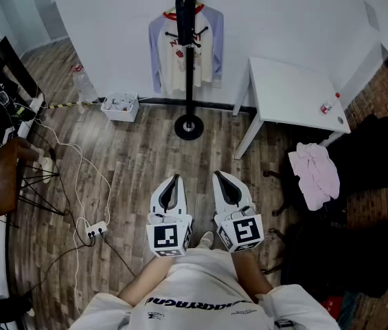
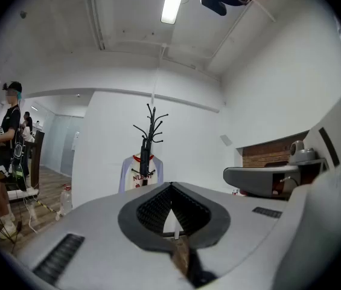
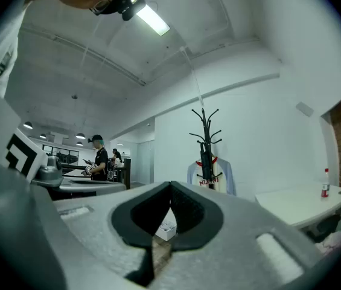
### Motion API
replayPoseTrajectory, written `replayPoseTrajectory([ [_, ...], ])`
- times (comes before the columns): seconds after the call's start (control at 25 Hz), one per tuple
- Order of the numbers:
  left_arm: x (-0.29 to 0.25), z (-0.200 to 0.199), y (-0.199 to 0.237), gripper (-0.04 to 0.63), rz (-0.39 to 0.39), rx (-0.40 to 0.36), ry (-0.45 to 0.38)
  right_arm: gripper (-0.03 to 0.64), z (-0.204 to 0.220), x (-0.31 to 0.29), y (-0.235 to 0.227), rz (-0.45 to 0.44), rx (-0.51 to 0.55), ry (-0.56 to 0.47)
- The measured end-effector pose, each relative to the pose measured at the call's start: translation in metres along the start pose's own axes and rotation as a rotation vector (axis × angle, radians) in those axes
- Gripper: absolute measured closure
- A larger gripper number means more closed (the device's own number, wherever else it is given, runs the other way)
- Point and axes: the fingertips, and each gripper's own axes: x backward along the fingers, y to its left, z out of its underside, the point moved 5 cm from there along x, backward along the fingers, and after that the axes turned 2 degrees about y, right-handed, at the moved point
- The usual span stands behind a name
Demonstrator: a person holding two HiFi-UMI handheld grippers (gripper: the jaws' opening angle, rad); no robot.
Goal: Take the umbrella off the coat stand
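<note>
The black coat stand (image 1: 189, 60) rises from a round base against the white wall, well ahead of me. A white shirt with blue sleeves (image 1: 173, 53) hangs on it. Along the pole, in front of the shirt, hangs a dark slim bundle that looks like the folded umbrella (image 2: 148, 153), also in the right gripper view (image 3: 205, 159). My left gripper (image 1: 174, 178) and right gripper (image 1: 218, 174) are held side by side close to my body, level and pointed at the stand. Both are shut and empty, tips together (image 2: 171, 185) (image 3: 171, 183).
A white table (image 1: 290, 91) stands right of the stand. A white box (image 1: 120, 106) and a bottle (image 1: 84, 84) sit on the floor to its left. Cables and a power strip (image 1: 96, 231) lie at my left. A pink cloth (image 1: 315, 174) lies on a dark chair at right. A person (image 2: 7, 138) stands far left.
</note>
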Motion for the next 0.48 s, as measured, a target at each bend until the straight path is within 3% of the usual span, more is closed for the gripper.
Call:
replayPoseTrajectory([
  [0.28, -0.026, -0.002, -0.019, 0.598, 0.017, -0.008, -0.018, 0.618, -0.003, -0.009, -0.033, -0.033, -0.051, -0.036],
  [0.48, -0.052, 0.004, -0.031, 0.598, -0.021, -0.029, -0.007, 0.618, -0.001, -0.018, -0.063, -0.055, -0.047, -0.051],
])
